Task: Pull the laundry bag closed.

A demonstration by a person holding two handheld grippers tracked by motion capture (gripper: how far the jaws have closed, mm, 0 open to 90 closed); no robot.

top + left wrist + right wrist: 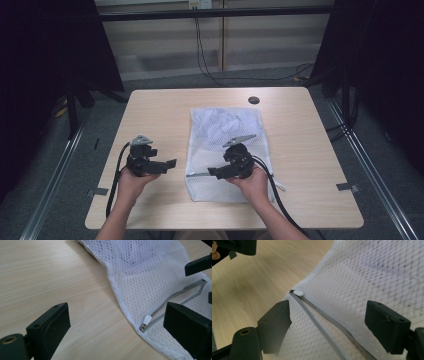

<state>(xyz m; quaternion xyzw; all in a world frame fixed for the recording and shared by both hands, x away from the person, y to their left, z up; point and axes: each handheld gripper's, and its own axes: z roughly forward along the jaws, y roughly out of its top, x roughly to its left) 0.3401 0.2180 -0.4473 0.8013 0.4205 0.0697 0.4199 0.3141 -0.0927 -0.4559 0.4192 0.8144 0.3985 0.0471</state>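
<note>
Jaws apart over mesh bag (372, 277) zipper (322, 322)

Dim, even overhead light; soft shadows, perhaps slight close-range blur.

Table: light wooden table top (150, 107) with rounded corners, and a dark round hole (254, 100) near its far edge.
Floor: grey carpet floor (75, 175) on all sides of the table.
Rails: metal rails (50, 182) run along the floor at the left and at the right.
Wall: pale panelled wall (160, 45) behind the table, with a black bar (215, 13) across it.
Cables: black cables (202, 55) hang down the wall to the floor.
Sides: black curtains (45, 60) stand at both sides.
Light: dim and even.
</note>
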